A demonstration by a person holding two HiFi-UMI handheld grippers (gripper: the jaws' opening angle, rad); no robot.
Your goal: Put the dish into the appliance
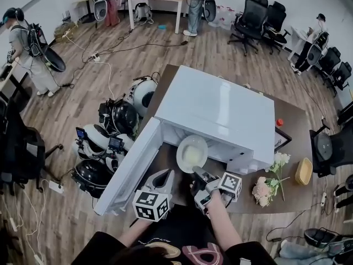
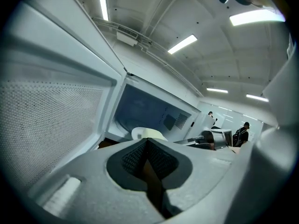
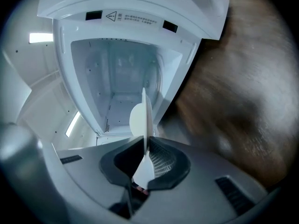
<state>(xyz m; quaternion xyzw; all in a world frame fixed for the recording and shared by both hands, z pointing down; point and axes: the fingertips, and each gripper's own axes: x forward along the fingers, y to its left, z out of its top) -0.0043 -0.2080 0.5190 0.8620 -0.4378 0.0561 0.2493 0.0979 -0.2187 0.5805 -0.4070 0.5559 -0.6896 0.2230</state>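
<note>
A white microwave (image 1: 215, 112) stands open on a brown table (image 1: 292, 131). The right gripper (image 1: 199, 175) pinches the white dish (image 1: 192, 153) by its rim at the opening. Only the right gripper view shows the bare cavity (image 3: 121, 78). The left gripper (image 1: 160, 178), jaws pressed together on nothing, sits beside the door (image 1: 129, 167). Flowers (image 1: 267, 186) lie to the right.

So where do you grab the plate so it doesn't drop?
By its thin rim, on the edge nearest the person. The plate is wide and shallow, so only the rim fits between jaws; the right gripper pinches there, leaving the far edge free to enter the microwave.
</note>
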